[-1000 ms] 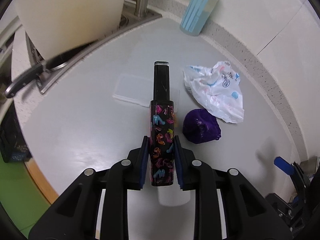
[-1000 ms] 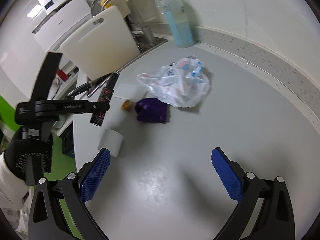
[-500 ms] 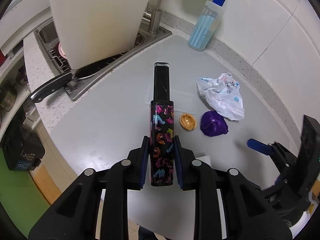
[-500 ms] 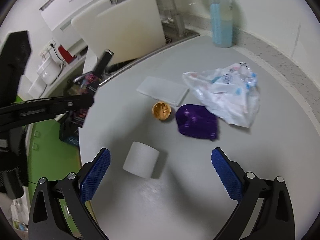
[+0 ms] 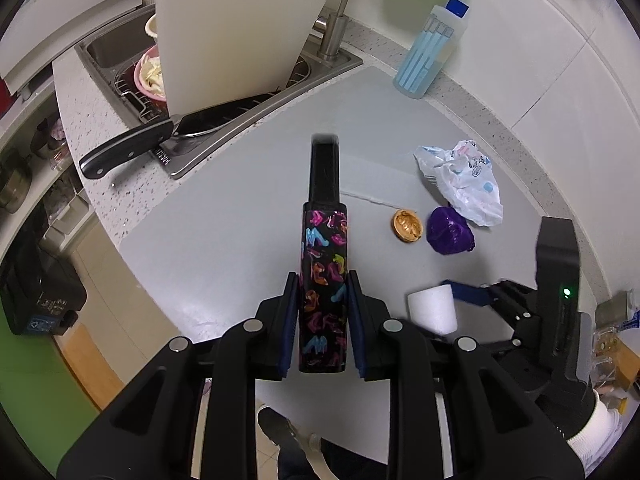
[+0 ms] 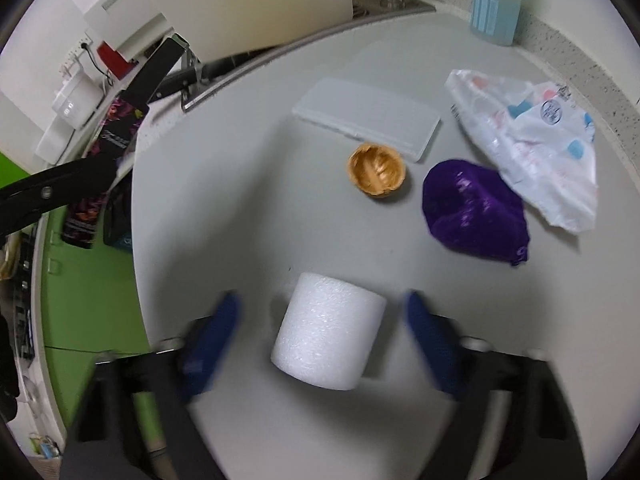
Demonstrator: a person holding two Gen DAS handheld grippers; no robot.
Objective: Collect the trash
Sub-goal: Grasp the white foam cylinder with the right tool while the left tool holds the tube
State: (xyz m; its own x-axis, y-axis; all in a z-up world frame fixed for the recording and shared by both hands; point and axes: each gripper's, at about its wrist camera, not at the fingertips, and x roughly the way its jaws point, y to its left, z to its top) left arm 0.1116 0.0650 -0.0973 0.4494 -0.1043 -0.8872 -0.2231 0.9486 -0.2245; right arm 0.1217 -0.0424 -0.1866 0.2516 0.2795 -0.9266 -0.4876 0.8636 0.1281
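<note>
My left gripper (image 5: 323,320) is shut on a black tube with a coloured shoe print (image 5: 324,276) and holds it above the grey counter's left edge; the tube also shows in the right wrist view (image 6: 108,148). My right gripper (image 6: 322,344) is open, with its blue fingers on both sides of a white foam cylinder (image 6: 328,346) that lies on the counter and also shows in the left wrist view (image 5: 433,307). Beyond lie a golden walnut shell (image 6: 376,170), a purple crumpled wrapper (image 6: 476,210) and a white printed plastic bag (image 6: 532,140).
A clear flat plastic box (image 6: 366,118) lies behind the shell. A sink (image 5: 224,120) with a white cutting board (image 5: 236,28) and a black-handled knife (image 5: 128,150) is at the back left. A blue bottle (image 5: 430,54) stands by the wall. The counter edge (image 6: 138,264) drops off at left.
My right gripper has come down and forward around the foam cylinder, and its jaws have narrowed. My left gripper has pulled up and back with the tube.
</note>
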